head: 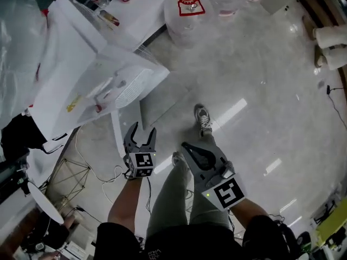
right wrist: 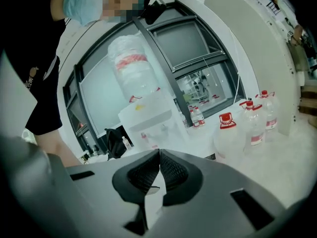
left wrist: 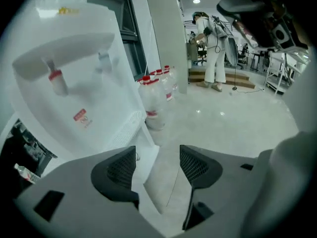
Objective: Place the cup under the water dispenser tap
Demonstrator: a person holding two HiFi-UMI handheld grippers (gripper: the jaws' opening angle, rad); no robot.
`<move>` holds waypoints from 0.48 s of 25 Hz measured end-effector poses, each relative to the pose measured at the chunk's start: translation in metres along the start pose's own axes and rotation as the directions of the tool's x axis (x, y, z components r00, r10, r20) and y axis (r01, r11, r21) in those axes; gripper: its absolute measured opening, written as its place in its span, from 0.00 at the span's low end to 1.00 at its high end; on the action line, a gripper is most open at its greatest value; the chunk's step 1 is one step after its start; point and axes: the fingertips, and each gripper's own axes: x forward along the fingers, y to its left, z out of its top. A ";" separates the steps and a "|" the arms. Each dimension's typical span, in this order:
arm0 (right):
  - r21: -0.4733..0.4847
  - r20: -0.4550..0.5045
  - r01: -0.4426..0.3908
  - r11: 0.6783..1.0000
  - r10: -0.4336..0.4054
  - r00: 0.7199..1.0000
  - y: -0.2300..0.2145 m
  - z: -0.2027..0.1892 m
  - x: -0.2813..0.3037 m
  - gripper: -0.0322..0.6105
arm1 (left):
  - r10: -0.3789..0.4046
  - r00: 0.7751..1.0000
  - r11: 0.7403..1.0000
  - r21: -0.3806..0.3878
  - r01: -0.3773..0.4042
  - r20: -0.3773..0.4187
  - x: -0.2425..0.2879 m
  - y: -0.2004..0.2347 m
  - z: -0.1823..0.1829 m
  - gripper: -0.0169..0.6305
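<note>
Currently I'm holding both tongs low beside the water dispenser (head: 108,83), the left gripper (head: 142,130) gaping empty and the right gripper (head: 187,147) closed on nothing. I'm seeing no cup anywhere, so I'm judging fetching one comes first.

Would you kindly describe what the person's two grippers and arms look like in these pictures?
The left gripper and the right gripper are both grey plastic. Each has two tapering jaws lined with black, mesh-textured pads. Behind the jaws each carries a white cube printed with black square markers. The person wears a black short-sleeved top, so the forearms are bare.
</note>
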 end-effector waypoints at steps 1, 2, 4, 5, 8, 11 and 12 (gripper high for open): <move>0.004 -0.018 0.000 1.000 0.000 1.000 -0.014 -0.014 0.009 0.12 | 0.007 1.000 1.000 0.000 -0.007 -0.015 0.022 0.002 -0.006 0.45; 0.007 -0.031 0.001 1.000 -0.001 1.000 -0.026 -0.027 0.017 0.12 | 0.014 0.999 1.000 -0.002 -0.014 -0.032 0.043 0.004 -0.013 0.45; 0.022 -0.047 0.006 1.000 -0.005 0.999 -0.046 -0.049 0.033 0.12 | 0.024 0.997 1.000 -0.008 -0.025 -0.074 0.079 0.009 -0.031 0.45; 0.034 -0.055 0.010 0.999 -0.008 0.998 -0.055 -0.059 0.040 0.12 | 0.025 0.995 1.000 -0.009 -0.026 -0.096 0.096 0.012 -0.040 0.45; 0.066 -0.083 0.012 0.998 -0.006 0.997 -0.079 -0.084 0.058 0.12 | 0.037 0.989 0.999 0.001 -0.037 -0.143 0.143 0.016 -0.062 0.45; 0.084 -0.105 0.009 0.996 0.000 0.994 -0.101 -0.105 0.073 0.12 | 0.064 0.983 0.998 0.007 -0.064 -0.170 0.187 0.022 -0.077 0.45; 0.092 -0.108 0.006 0.996 0.004 0.994 -0.106 -0.111 0.078 0.12 | 0.069 0.981 0.998 0.007 -0.069 -0.179 0.200 0.023 -0.083 0.45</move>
